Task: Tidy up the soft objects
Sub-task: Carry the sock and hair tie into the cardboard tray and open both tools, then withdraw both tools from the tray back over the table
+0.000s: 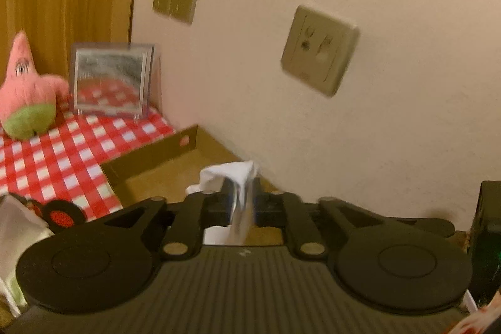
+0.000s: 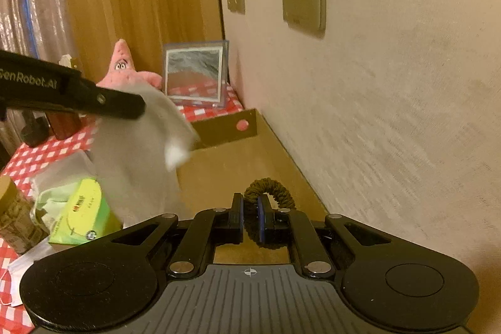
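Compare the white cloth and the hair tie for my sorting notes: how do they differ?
The cloth is pale, flat fabric hanging loose from the left gripper; the hair tie is a dark, ribbed ring pinched in the right gripper. The cloth is far larger than the hair tie. Both are soft and held over the cardboard tray.

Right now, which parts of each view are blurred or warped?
Left wrist view: motion smear on the wall socket and white cloth; walls bow from fisheye. Right wrist view: white cloth and wall texture streak, hair tie stays sharp; warm dim lighting in both.
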Available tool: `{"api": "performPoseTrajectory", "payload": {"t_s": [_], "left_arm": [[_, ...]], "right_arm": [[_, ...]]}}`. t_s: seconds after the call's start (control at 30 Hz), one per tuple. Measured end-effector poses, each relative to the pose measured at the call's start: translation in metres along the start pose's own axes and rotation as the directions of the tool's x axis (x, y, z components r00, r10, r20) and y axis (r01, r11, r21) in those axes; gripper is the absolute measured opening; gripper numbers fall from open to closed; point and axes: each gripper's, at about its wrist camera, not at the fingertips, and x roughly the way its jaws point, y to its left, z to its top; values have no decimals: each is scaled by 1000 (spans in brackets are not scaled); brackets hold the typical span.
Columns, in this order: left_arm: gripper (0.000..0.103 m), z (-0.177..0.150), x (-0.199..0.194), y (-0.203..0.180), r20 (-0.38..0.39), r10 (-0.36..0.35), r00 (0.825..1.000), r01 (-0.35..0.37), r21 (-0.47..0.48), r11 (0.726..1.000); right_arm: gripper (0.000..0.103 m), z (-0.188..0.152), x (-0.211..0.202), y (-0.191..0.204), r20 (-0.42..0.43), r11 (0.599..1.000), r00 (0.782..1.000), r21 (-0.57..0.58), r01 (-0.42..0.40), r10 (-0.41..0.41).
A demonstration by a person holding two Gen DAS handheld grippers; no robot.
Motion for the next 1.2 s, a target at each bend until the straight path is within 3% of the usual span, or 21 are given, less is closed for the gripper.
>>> {"api": "performPoseTrajectory", "payload": {"t_s": [0.1, 0.3, 0.33, 0.37, 0.43, 0.87, 1.2], "left_arm": [[26, -7, 13, 8, -28, -1, 1000, 0, -39, 999], [28, -17, 7, 29, -41, 33, 999, -36, -62, 997], [28, -19, 4, 32, -40, 37, 999, -39, -68, 997], [28, -21, 1, 35, -38, 39, 998, -42, -72, 996], [28, -26, -8, 41, -37, 50, 998, -53, -84, 995], [37, -73, -99, 59, -16, 176, 984, -176, -170, 970], [48, -125, -163, 65, -23, 311, 950, -309, -215, 927]], "right_arm": [[9, -2, 11, -2, -10, 1000, 1000, 11, -21, 22], [14, -2, 31, -5, -27, 995, 997, 67, -77, 79], [25, -3, 32, -5, -29, 994, 997, 74, -75, 77], [44, -3, 33, -5, -30, 994, 997, 79, -74, 76], [55, -4, 31, -5, -26, 994, 997, 86, -72, 74], [55, -12, -15, 30, -31, 995, 997, 71, -66, 68], [55, -29, -56, 87, -50, 991, 990, 5, -135, 135]]}}
